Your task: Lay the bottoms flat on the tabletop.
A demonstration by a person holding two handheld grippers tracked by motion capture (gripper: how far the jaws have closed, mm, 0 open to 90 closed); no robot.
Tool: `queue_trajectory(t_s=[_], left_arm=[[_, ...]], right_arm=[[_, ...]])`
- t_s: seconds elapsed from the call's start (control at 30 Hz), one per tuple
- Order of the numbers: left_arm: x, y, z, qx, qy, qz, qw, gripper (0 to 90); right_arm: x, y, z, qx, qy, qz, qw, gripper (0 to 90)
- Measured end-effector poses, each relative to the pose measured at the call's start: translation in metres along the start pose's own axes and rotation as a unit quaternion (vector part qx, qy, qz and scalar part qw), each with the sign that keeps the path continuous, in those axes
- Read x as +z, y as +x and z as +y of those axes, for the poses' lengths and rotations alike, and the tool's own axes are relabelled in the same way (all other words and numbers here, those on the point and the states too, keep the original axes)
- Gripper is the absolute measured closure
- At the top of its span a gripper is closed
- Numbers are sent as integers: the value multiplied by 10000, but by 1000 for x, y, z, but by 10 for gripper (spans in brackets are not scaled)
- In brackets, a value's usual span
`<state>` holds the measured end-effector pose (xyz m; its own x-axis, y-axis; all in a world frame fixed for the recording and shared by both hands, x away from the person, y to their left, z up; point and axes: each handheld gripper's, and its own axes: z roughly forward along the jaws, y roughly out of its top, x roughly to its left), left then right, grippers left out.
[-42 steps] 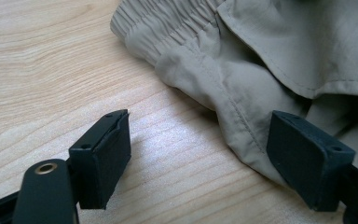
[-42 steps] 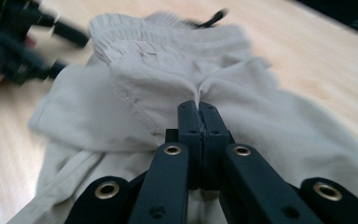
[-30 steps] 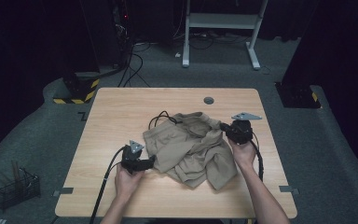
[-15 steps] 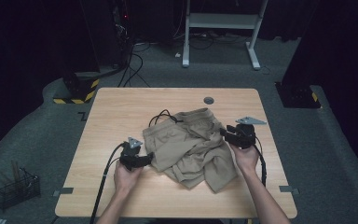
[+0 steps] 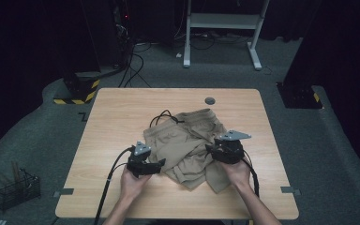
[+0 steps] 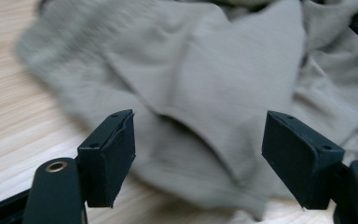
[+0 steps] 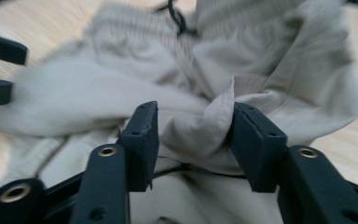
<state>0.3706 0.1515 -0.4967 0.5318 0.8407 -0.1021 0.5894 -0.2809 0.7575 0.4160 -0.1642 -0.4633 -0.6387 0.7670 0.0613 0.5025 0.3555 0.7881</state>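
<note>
Left gripper (image 5: 159, 164) fingers spread at the shorts' (image 5: 187, 140) edge; right gripper (image 5: 211, 149) fingers half-closed around a fold

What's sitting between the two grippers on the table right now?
In the high view, the crumpled tan shorts fill the stretch between the left gripper and the right gripper. The right gripper view shows a fold of the fabric bunched between its jaws.
</note>
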Motion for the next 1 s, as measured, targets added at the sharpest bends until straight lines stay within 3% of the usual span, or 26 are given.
queue_trajectory(t_s=[0.07, 0.17, 0.3, 0.43, 0.5, 0.63, 0.77, 0.83, 0.87, 0.93, 1.0], left_arm=[[6, -7, 1, 156, 116, 56, 9998, 298], [14, -13, 2, 393, 233, 153, 9988, 473], [18, -10, 6, 576, 367, 324, 9971, 726], [15, 1, 14, 622, 441, 406, 9963, 868], [11, 8, 19, 652, 431, 508, 9956, 877], [3, 27, 28, 500, 349, 749, 9953, 880], [5, 49, 31, 319, 426, 1066, 9929, 879], [9, 54, 31, 178, 492, 1119, 9923, 868], [11, 53, 31, 151, 485, 1136, 9922, 840], [11, 47, 30, 71, 391, 1029, 9939, 675], [6, 35, 29, 153, 264, 956, 9949, 530]], right_arm=[[7, -2, -1, -67, 135, -25, 9999, 739], [13, -8, -3, -7, 186, 71, 9998, 859], [8, -10, -2, -99, 124, 50, 9999, 877], [-3, -17, 4, -132, -105, -63, 9998, 877], [-9, -21, 8, -90, -200, -130, 9997, 877], [-18, -34, 14, -29, -329, -353, 9988, 877], [-19, -55, 14, 97, -253, -760, 9967, 877], [-14, -68, 10, 329, -125, -818, 9960, 875], [-9, -72, 8, 427, -4, -825, 9957, 868], [-2, -74, 4, 526, 137, -813, 9952, 785], [-6, -68, 3, 598, -45, -649, 9961, 670]])
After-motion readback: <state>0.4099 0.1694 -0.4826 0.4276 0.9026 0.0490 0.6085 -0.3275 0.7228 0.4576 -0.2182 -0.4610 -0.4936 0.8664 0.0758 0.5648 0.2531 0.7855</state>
